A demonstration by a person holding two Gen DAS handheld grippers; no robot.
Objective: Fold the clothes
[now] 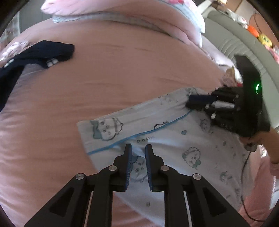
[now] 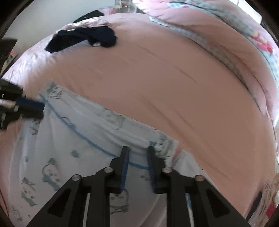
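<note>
A pale blue pyjama garment (image 1: pixel 174 136) with cartoon prints and blue piping lies folded on the pink bed sheet (image 1: pixel 122 78). My left gripper (image 1: pixel 138 150) hangs just over its near part, jaws a narrow gap apart, with cloth showing between them but not pinched. My right gripper (image 1: pixel 189 102) rests at the garment's far right edge. In the right wrist view the same garment (image 2: pixel 69 139) fills the lower left. The right gripper (image 2: pixel 137 150) stands narrowly open over the piped edge, beside a ruffled cuff (image 2: pixel 165 148). The left gripper (image 2: pixel 39 106) sits at the garment's left corner.
A dark navy garment (image 1: pixel 34 55) (image 2: pixel 83 38) lies crumpled at the bed's far left. A pink quilt and pillows (image 1: pixel 122 15) are piled along the far side. A grey padded headboard (image 1: pixel 235 40) runs on the right. A hand (image 1: pixel 258 138) with a pink sleeve holds the right gripper.
</note>
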